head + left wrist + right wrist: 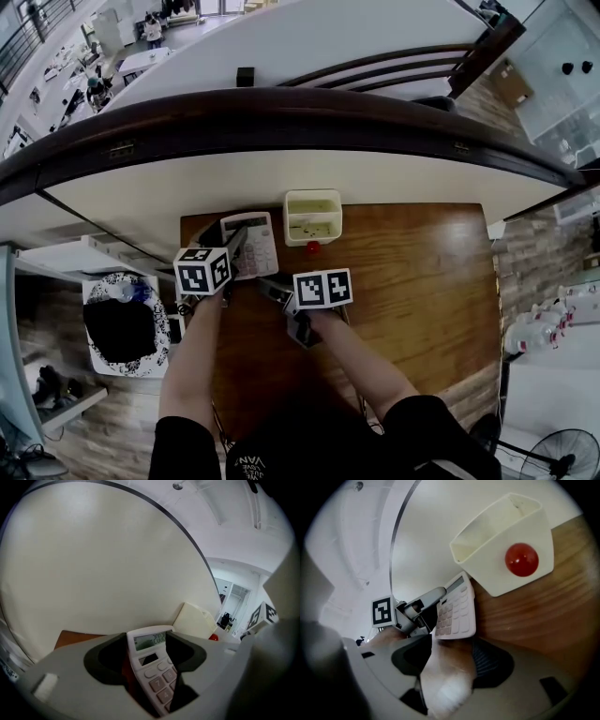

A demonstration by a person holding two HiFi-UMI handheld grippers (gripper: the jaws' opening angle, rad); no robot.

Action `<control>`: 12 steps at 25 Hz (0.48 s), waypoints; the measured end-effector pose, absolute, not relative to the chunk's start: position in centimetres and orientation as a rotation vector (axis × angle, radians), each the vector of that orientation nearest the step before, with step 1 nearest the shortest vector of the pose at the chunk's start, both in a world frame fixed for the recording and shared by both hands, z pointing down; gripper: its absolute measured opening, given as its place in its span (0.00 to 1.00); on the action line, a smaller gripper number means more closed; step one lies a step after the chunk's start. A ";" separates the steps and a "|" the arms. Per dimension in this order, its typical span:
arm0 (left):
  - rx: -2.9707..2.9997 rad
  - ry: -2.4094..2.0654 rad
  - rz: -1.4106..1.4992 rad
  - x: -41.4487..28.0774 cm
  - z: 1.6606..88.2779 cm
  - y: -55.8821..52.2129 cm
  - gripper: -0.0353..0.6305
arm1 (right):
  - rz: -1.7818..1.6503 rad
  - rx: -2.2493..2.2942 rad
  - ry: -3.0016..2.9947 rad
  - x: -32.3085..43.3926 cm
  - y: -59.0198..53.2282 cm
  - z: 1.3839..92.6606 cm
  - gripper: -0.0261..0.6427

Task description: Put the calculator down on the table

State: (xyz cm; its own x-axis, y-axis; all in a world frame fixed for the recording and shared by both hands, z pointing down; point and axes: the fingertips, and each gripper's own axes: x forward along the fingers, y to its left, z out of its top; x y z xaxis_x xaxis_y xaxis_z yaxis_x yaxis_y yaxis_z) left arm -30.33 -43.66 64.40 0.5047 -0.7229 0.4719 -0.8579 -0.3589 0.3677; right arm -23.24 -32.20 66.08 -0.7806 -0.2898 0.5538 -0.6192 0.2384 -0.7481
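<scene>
A white calculator (251,244) is at the far left of the wooden table (412,291). My left gripper (232,246) is shut on its left edge. In the left gripper view the calculator (157,672) stands tilted between the two dark pads, display end away from me. My right gripper (273,287) is just in front of the calculator's near edge and stands open. In the right gripper view its jaws (447,653) are wide apart with only blurred table between them. The calculator (457,613) and the left gripper (423,613) lie just beyond.
A cream open-top container (313,217) stands at the table's far edge, right of the calculator, with a small red ball (312,247) against its front. A curved white counter with a dark rail (281,122) runs behind the table. A black bin (122,326) sits on the floor at left.
</scene>
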 end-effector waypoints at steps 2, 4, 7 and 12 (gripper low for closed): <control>2.172 -1.308 0.298 -30.7 64.2 -43.6 0.43 | 1.591 0.823 -2.215 -23.4 -32.1 66.0 0.39; 2.176 -1.337 0.294 -31.3 63.8 -43.4 0.43 | 1.652 0.810 -2.204 -23.5 -31.9 66.0 0.39; 2.179 -1.370 0.278 -32.3 62.9 -42.9 0.43 | 1.750 0.741 -2.172 -23.8 -31.3 65.9 0.40; 2.168 -1.415 0.230 -33.9 61.6 -40.7 0.43 | 1.908 0.667 -2.152 -24.0 -30.6 64.9 0.40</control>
State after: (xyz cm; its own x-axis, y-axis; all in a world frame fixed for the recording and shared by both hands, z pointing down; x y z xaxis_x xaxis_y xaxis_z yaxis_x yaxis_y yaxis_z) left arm -33.88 -40.74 61.57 0.4350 -0.7975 0.4181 -0.8889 -0.3063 0.3407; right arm -24.04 -30.60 64.86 -0.8810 -0.2051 0.4263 -0.4479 0.0711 -0.8913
